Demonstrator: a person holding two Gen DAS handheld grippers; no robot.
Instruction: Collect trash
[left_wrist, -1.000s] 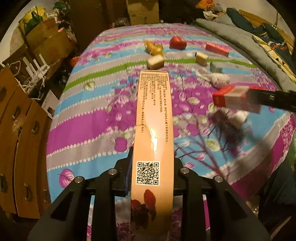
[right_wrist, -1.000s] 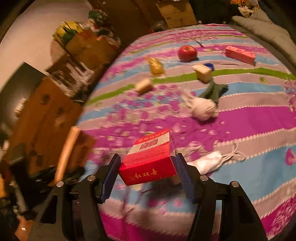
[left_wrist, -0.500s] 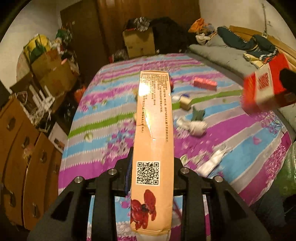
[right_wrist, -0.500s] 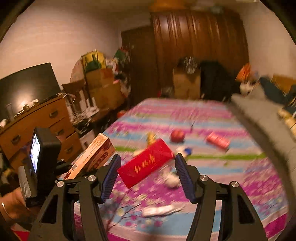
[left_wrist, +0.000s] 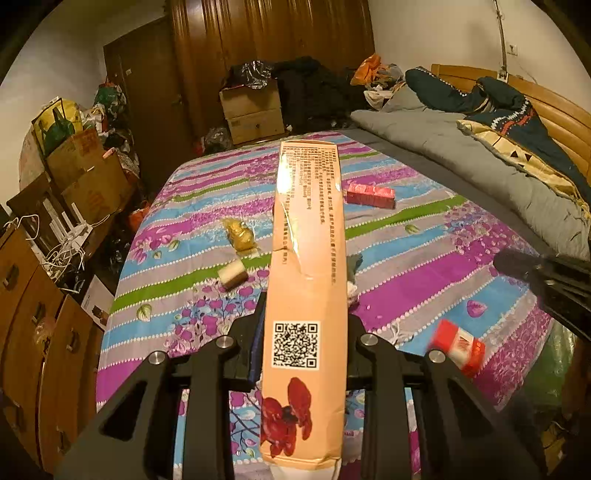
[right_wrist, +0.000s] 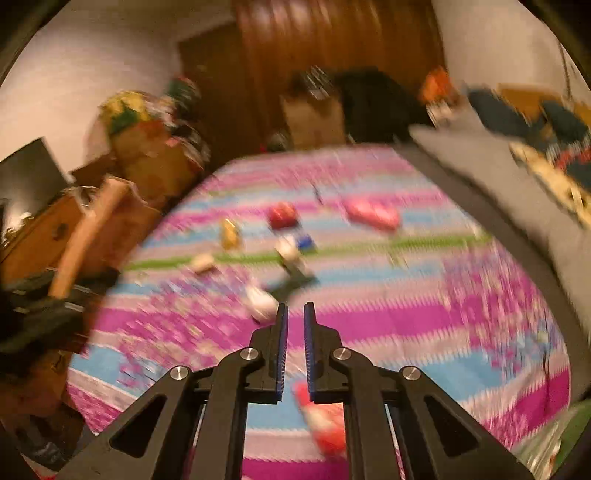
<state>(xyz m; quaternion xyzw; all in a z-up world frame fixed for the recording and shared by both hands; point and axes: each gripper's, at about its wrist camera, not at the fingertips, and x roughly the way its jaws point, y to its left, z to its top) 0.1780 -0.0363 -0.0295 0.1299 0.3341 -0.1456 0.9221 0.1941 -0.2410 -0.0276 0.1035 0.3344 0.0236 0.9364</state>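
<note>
Bedding with purple, blue, grey and green floral stripes covered the work surface; a grey blanket lay along its right side and cardboard boxes stood against the wooden wardrobe behind.

Left gripper: fingers clamped on a long peach carton, which pointed forward above the bedding with its QR code facing up.

Right gripper: blue-padded fingers drawn almost together, only a narrow gap between them, holding nothing. The right view was motion-blurred.

Red-and-white box: blurred, near the bedding's right edge, below the right gripper and apart from it.

Items on the bedding: pink packet, yellow wrapper, small white-brown block, red round item, white wad.
</note>
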